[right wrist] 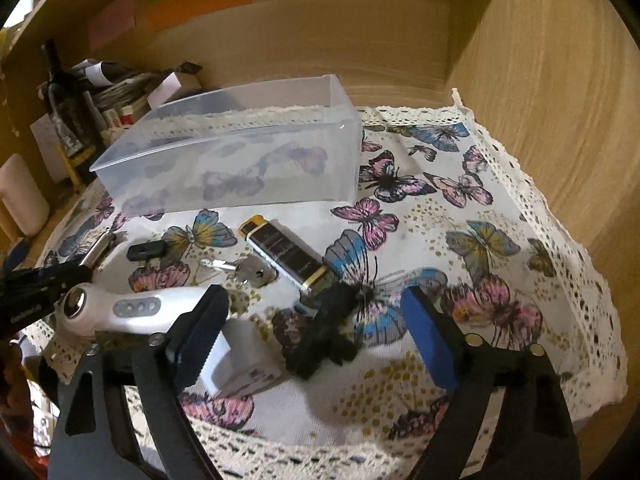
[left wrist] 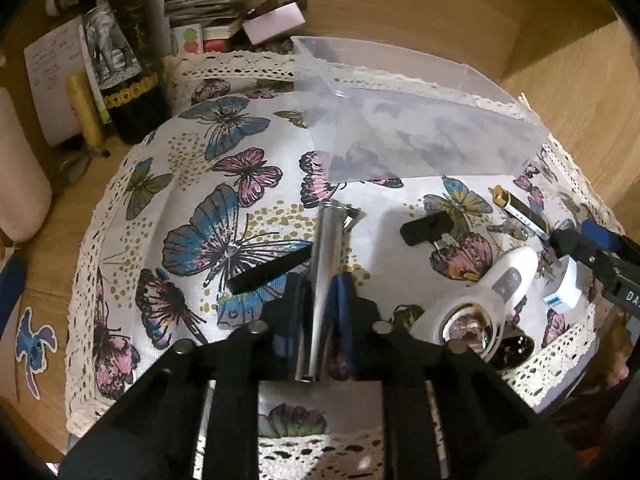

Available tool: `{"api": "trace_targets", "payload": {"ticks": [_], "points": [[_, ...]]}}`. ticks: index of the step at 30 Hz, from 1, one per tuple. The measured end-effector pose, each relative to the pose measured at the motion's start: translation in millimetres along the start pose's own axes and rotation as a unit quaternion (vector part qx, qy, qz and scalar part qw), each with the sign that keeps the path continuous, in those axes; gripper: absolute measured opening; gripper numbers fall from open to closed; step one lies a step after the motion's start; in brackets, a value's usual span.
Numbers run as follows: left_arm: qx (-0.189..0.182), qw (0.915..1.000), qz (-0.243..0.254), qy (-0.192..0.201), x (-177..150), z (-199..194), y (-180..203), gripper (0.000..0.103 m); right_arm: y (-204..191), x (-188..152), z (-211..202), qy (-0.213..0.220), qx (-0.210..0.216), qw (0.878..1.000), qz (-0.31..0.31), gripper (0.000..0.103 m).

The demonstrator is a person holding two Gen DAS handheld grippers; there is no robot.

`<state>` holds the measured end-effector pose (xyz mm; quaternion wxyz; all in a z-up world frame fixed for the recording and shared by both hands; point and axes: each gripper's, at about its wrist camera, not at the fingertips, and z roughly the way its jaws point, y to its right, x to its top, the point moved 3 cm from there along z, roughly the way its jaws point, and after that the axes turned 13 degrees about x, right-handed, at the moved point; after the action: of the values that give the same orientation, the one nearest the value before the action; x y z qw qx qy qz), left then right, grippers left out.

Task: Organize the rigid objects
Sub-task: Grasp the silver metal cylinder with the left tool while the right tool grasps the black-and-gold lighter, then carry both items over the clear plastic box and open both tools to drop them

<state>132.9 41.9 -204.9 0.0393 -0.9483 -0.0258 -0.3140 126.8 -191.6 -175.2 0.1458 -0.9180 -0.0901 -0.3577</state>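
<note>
My left gripper [left wrist: 320, 292] is shut on a shiny metal tube [left wrist: 326, 268] and holds it lengthwise, pointing at the clear plastic bin [left wrist: 420, 136]. My right gripper [right wrist: 316, 332] is open over the butterfly cloth, with a black clip [right wrist: 324, 340] between its fingers and a white box [right wrist: 240, 356] beside the left finger. A black-and-gold lighter [right wrist: 284, 252], a small padlock [right wrist: 252, 272], a black key piece [right wrist: 146, 250] and a white handheld device [right wrist: 132, 308] lie in front. The bin [right wrist: 236, 160] looks empty.
A black bar [left wrist: 268, 272] lies left of the tube. Bottles, boxes and papers [left wrist: 128, 60] crowd the back left corner. Wooden walls [right wrist: 552, 100] close the back and right. The lace cloth edge [right wrist: 560, 240] runs along the right.
</note>
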Motion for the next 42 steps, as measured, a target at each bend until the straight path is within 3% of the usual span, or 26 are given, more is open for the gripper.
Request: {"api": "trace_targets", "payload": {"ticks": [4,7,12,20,22,23,25,28,42], "points": [[-0.02,0.9996,-0.01,-0.018,5.2,3.7,-4.6,0.016,-1.8,13.8,9.6,-0.023,0.021,0.999,-0.022,0.077],[-0.03,0.9991,-0.002,-0.03,8.4,6.3,-6.8,0.016,1.0,22.6,21.8,-0.047,0.032,0.998,-0.025,0.067],[-0.014,0.9989,0.032,-0.032,13.7,10.0,-2.1,0.016,7.4,28.2,47.5,-0.096,0.057,0.994,-0.008,0.046],[-0.005,0.9977,0.061,-0.03,20.4,18.0,7.1,0.016,3.4,28.5,60.3,-0.106,0.063,0.992,-0.013,0.044],[0.01,0.9959,0.088,-0.016,17.7,17.0,14.4,0.015,2.8,30.2,61.4,-0.105,0.065,0.992,-0.015,0.034],[0.014,0.9952,0.096,-0.009,16.6,16.2,16.1,0.015,2.4,30.5,62.6,-0.11,0.061,0.992,-0.017,0.022],[0.015,0.9946,0.103,-0.003,14.9,14.5,17.6,0.015,2.4,33.7,64.1,-0.11,0.058,0.992,-0.022,0.022],[-0.012,0.9956,0.093,-0.005,13.1,8.1,15.8,0.015,1.0,33.0,60.4,-0.105,0.063,0.992,-0.026,0.022],[-0.008,0.9956,0.072,0.059,21.9,-43.5,15.5,0.015,-23.6,34.4,17.4,-0.034,0.089,0.994,-0.046,0.022]]}}
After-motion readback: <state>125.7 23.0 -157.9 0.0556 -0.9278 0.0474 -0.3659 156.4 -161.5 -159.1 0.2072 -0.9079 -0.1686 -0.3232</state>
